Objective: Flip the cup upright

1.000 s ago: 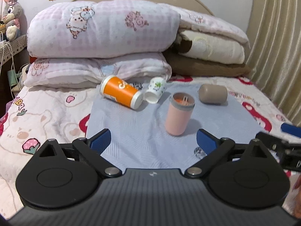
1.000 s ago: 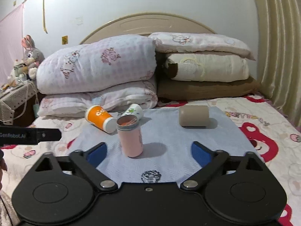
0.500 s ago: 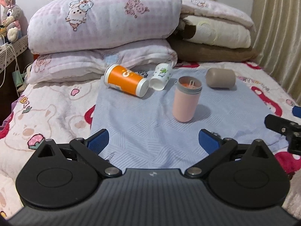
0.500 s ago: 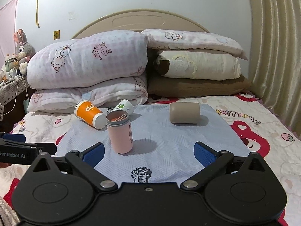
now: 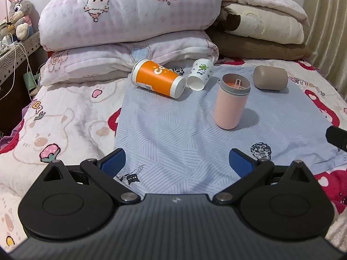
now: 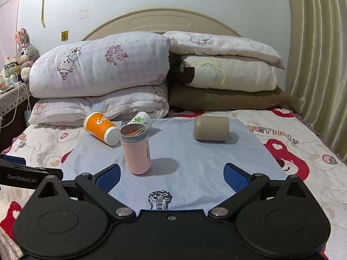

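Ribbed blue cloth [image 5: 173,134] under smooth cylindrical pink cup [image 5: 231,104], upright.

Your left gripper [image 5: 176,160] now sits further back from the pillows and points lower: the pink cup [image 5: 231,104] and the orange cup [image 5: 158,81] lie deeper in its view than a second ago, with more of the blue cloth [image 5: 173,134] showing in front of its jaws. The right gripper's tip [image 5: 337,137] has slid almost out of that view at the right edge. In the right wrist view your right gripper [image 6: 171,174] now hovers nearer the pink cup [image 6: 136,149], and the left gripper's arm [image 6: 23,174] reaches further in from the left.
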`<control>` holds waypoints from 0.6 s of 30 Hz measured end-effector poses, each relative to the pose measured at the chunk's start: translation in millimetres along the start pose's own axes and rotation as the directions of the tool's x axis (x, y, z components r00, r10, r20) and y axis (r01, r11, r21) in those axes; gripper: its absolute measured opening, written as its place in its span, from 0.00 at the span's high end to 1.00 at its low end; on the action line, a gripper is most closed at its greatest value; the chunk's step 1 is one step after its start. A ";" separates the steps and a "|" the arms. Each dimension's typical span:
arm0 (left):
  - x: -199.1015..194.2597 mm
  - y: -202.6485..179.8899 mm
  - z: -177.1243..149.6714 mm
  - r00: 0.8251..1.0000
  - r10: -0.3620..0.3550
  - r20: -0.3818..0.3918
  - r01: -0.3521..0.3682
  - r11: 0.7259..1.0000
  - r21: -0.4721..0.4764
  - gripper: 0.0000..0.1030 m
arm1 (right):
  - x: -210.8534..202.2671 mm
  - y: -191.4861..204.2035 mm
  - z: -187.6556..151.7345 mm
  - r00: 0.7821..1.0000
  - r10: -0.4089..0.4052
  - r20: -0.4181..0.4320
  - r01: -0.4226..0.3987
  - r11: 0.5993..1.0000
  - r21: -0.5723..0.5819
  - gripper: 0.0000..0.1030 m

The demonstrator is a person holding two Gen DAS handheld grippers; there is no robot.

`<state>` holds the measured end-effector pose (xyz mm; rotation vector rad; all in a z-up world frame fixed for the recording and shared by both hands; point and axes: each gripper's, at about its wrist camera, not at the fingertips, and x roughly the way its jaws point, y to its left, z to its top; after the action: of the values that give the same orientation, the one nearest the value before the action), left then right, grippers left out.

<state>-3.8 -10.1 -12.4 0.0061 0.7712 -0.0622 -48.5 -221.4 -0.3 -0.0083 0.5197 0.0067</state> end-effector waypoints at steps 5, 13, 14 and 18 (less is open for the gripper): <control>-1.9 0.2 1.0 1.000 0.004 0.014 -0.004 1.000 -0.001 0.00 | 1.7 -0.4 0.2 1.000 -0.007 -0.003 0.007 1.000 0.007 0.00; -0.5 0.7 1.3 1.000 0.020 0.006 -0.020 1.000 0.006 0.00 | 4.4 0.3 -1.0 1.000 -0.018 -0.009 0.018 1.000 0.010 0.00; -0.1 0.9 1.6 1.000 0.025 0.003 -0.025 1.000 0.007 0.00 | 5.0 0.0 -1.1 1.000 -0.018 -0.011 0.018 1.000 0.011 0.00; 1.8 1.0 2.0 0.999 0.031 -0.008 -0.031 0.999 0.013 0.00 | 5.2 -0.8 -0.9 1.000 -0.019 -0.013 0.019 1.000 0.014 0.00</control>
<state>-1.1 -9.3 -12.2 0.0305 0.7788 -0.0380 -44.5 -222.2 -3.6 0.0008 0.5325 -0.0155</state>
